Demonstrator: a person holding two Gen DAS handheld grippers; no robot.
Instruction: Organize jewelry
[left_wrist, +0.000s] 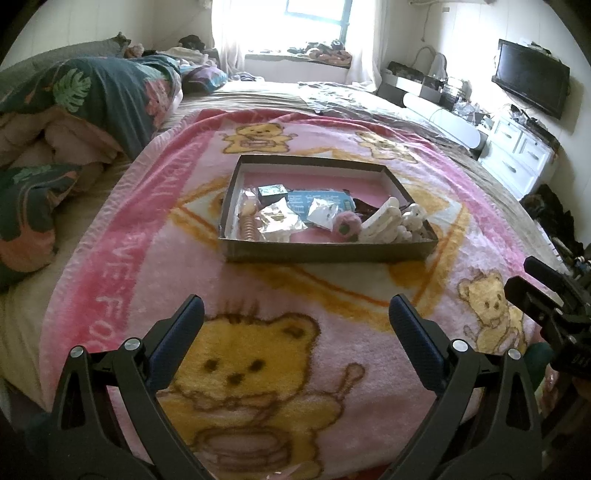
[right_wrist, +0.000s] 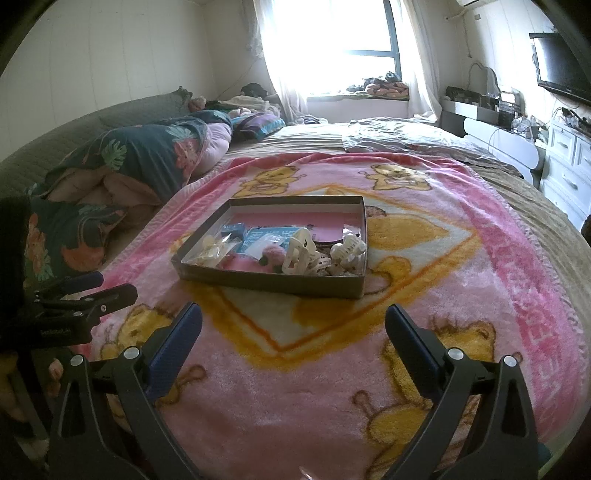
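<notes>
A shallow dark cardboard box (left_wrist: 325, 251) with a pink inside lies on a pink bear blanket (left_wrist: 258, 295). It holds white hair claws (left_wrist: 384, 221), a pink pompom (left_wrist: 345, 225), clear packets (left_wrist: 275, 218), a beaded coil (left_wrist: 249, 229) and blue cards (left_wrist: 317, 201). The box also shows in the right wrist view (right_wrist: 273, 282), with the white claws (right_wrist: 303, 254). My left gripper (left_wrist: 295, 317) is open and empty, well short of the box. My right gripper (right_wrist: 293, 321) is open and empty, also short of the box. Each gripper shows at the edge of the other's view (left_wrist: 546, 295) (right_wrist: 92, 291).
The blanket lies on a wide bed. A bunched floral duvet (left_wrist: 74, 110) lies to the left. A white dresser (left_wrist: 517, 155) with a wall-hung TV (left_wrist: 528, 81) above it is on the right. A bright window (right_wrist: 332, 37) is behind the bed.
</notes>
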